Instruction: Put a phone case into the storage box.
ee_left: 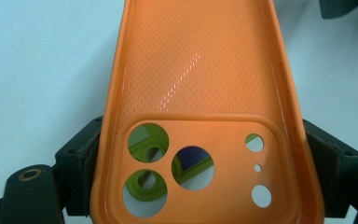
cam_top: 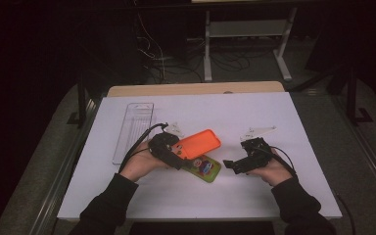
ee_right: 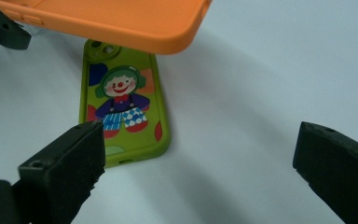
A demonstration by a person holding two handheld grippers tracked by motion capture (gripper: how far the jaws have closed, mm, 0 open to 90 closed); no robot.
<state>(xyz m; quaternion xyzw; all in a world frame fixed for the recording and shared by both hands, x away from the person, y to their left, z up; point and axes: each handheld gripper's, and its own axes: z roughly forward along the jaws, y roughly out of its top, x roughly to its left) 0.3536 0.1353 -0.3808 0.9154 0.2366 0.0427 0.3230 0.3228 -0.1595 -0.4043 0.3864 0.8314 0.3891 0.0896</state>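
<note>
The white table [cam_top: 274,196] spreads under me. My left gripper [ee_left: 200,163] has its jaws clamped on the camera end of the orange phone case [ee_left: 200,60] — lifted over the green clown case [ee_right: 121,107] lying flat. My right gripper [ee_right: 196,172] hovers nearby, jaws wide — nothing between them.

A bright orange rubbery phone case [ee_left: 200,93] has a fine dotted texture across its glossy inside. An olive-green phone case [ee_right: 123,109] carries a cartoon clown with green hair, a red nose and smile, a dark purple top and blue-and-white checked trousers, with red, orange and blue blobs around it. The worktop [cam_top: 274,196] is plain white. A clear, colourless plastic tray [cam_top: 133,129] has faint ribbed lines. The fingers [ee_right: 65,172] are matt black. The person's sleeves [cam_top: 108,205] are black.
</note>
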